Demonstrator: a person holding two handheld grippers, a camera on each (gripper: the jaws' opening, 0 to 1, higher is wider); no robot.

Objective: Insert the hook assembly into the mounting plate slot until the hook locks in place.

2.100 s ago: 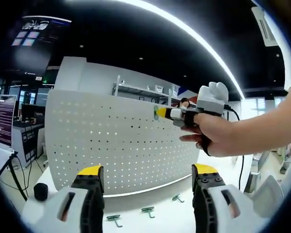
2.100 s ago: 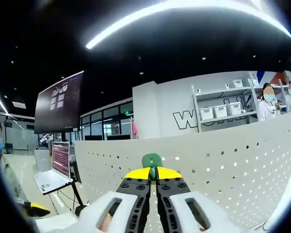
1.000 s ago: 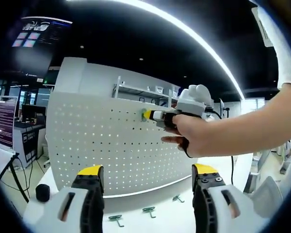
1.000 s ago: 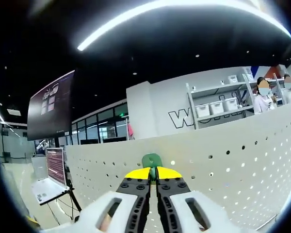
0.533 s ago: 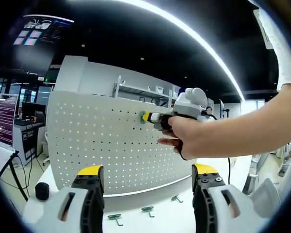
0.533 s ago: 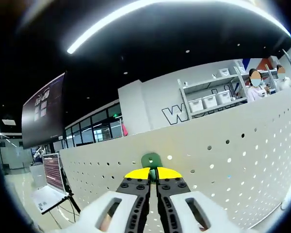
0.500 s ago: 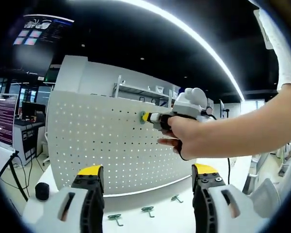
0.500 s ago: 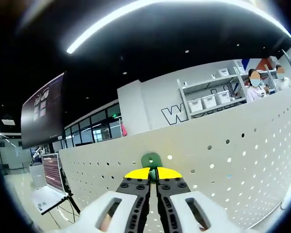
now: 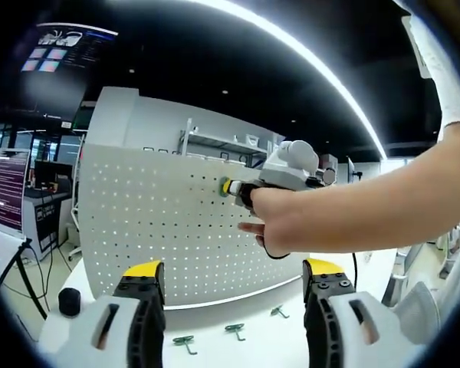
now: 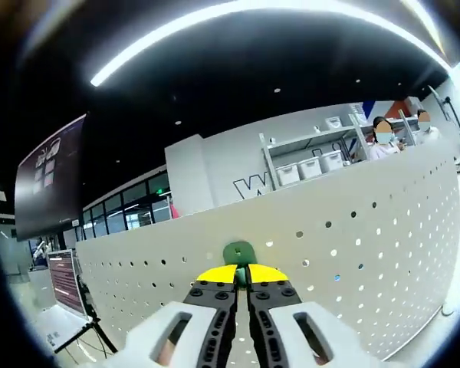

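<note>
Green hook (image 10: 239, 253) clenched in right tongs (image 10: 241, 274), held against pegboard (image 10: 368, 253) top edge; left tongs (image 9: 234, 277) released, low.

Pegboard (image 9: 169, 230), centre of the left gripper view: white sheet, matt painted look, smooth, punched with small round holes. Green hook (image 10: 239, 253), just above centre-bottom of the right gripper view: smooth plastic look, slight sheen. Loose hooks (image 9: 234, 330) at lower centre, left gripper view: thin green-coated wire. Table (image 9: 253, 349) under them: white, smooth, faintly glossy.
</note>
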